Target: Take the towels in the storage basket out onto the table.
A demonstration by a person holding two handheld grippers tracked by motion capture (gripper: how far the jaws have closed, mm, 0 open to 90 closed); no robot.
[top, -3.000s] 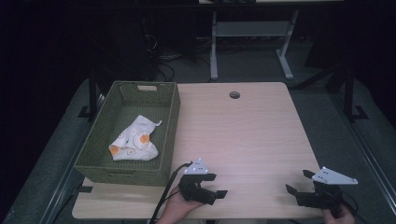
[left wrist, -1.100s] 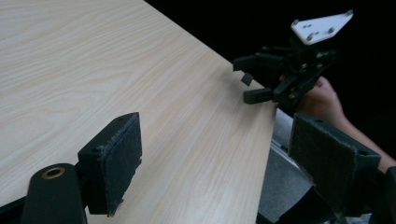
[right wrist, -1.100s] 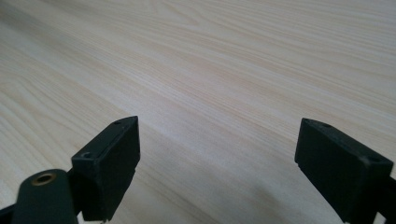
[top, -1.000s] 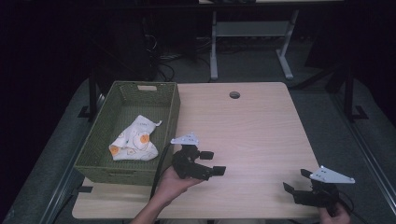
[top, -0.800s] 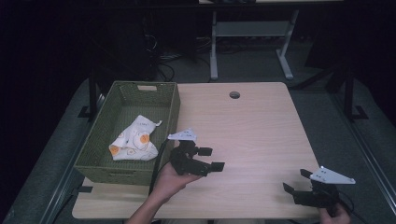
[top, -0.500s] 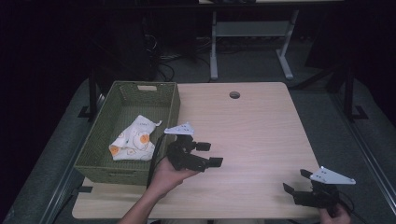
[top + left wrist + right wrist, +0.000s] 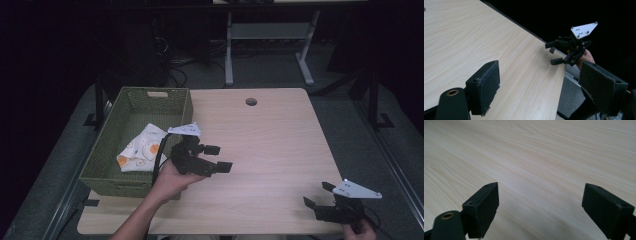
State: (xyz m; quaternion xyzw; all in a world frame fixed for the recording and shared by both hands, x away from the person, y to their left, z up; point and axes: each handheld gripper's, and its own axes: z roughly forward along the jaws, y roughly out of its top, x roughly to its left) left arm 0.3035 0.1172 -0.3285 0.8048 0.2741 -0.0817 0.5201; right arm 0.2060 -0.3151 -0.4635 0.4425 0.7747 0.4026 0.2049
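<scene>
Crumpled, the white cloth (image 7: 141, 152) with orange spots is lying in the green basket (image 7: 102, 159) at centre left; both claws, left claw (image 7: 220, 158) and right claw (image 7: 316, 195), are gaping empty.

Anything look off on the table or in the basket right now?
Nothing stands out. The green basket sits square at the table's left edge with a crumpled patterned cloth inside. The left gripper is open beside it, the right gripper open near the table's front right corner. No spills or damage.
</scene>
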